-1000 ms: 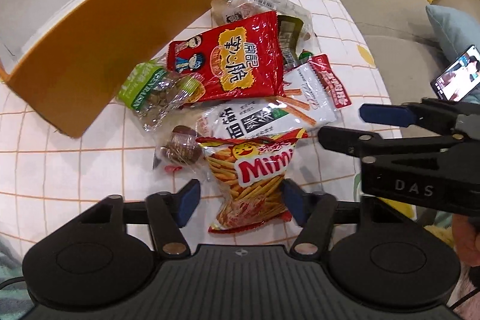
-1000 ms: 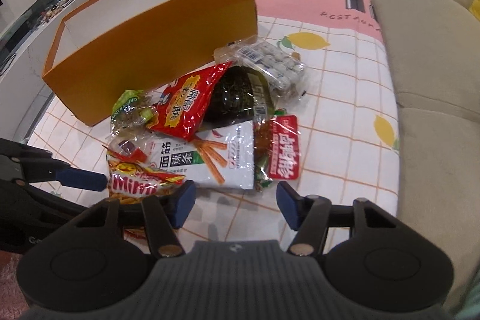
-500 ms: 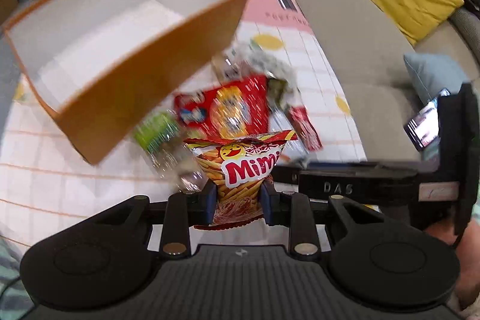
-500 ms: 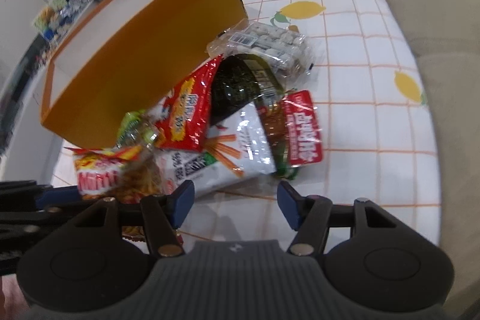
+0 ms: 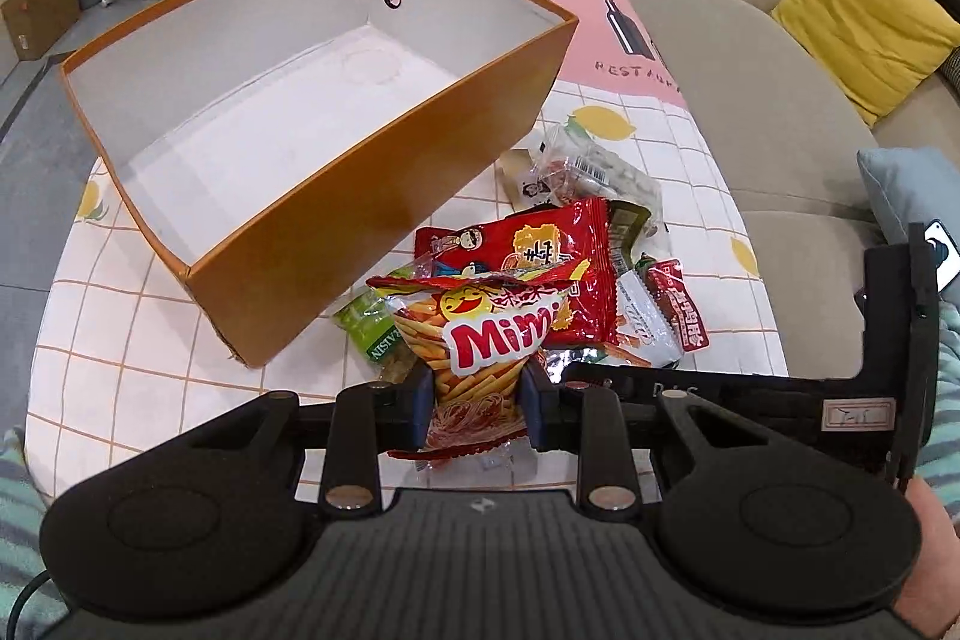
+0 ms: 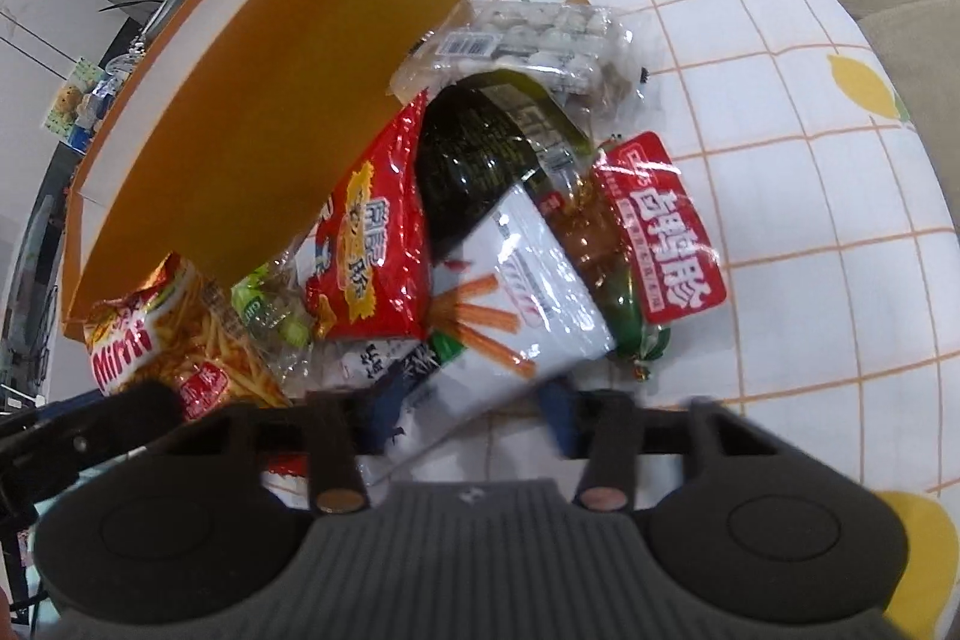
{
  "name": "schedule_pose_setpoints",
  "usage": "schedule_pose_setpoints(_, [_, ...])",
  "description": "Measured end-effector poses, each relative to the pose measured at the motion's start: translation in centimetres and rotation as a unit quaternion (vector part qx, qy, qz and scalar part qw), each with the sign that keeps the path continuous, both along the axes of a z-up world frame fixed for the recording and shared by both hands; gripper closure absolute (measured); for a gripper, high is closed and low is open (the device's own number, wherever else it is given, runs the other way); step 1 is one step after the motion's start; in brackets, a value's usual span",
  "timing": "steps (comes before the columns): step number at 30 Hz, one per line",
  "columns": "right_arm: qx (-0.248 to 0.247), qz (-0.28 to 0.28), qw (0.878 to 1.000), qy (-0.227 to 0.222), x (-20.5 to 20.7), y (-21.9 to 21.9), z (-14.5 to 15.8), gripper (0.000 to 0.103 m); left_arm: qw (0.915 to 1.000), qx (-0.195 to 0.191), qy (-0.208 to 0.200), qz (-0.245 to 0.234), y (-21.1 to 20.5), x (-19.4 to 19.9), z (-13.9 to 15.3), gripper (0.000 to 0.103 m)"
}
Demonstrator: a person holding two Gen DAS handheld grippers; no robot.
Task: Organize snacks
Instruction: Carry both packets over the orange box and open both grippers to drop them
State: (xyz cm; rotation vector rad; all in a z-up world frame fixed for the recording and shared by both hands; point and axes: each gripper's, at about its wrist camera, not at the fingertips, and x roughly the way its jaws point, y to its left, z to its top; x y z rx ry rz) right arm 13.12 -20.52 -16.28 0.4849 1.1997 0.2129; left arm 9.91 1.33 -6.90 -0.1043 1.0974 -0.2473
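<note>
The left gripper (image 5: 477, 400) pinches a Mimi snack bag (image 5: 480, 334) lifted before the orange box (image 5: 384, 196), while the right gripper (image 6: 465, 415), jaws apart, straddles a white snack packet (image 6: 510, 334) in the pile ahead.

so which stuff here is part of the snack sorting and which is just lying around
Job:
Mimi bag, in left gripper
orange box
red snack bag
white stick-snack bag, between right gripper fingers

Lying about:
yellow cushion
sofa
</note>
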Motion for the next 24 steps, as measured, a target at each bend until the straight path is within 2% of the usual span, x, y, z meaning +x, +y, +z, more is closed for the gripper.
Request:
schedule_pose_setpoints(3, [0.017, -0.015, 1.0, -0.009, -0.5, -0.6, 0.3, 0.084, 1.0, 0.0, 0.001, 0.0, 0.0, -0.1, 0.0, 0.07])
schedule_pose_setpoints(9, [0.007, -0.011, 0.998, -0.064, -1.9, -1.1, 3.0, 0.095, 1.0, 0.0, -0.004, 0.002, 0.1, -0.5, 0.4, 0.07])
schedule_pose_setpoints(19, [-0.04, 0.004, 0.99, -0.139, -4.9, -1.5, 8.2, 0.098, 0.9994, -0.008, -0.035, 0.003, 0.6, -1.5, 2.8, 0.07])
schedule_pose_setpoints(24, [-0.054, 0.013, 0.979, -0.194, -5.3, -1.4, 12.1, 0.098, 0.998, 0.001, -0.063, 0.004, 1.1, -1.2, 5.3, 0.07])
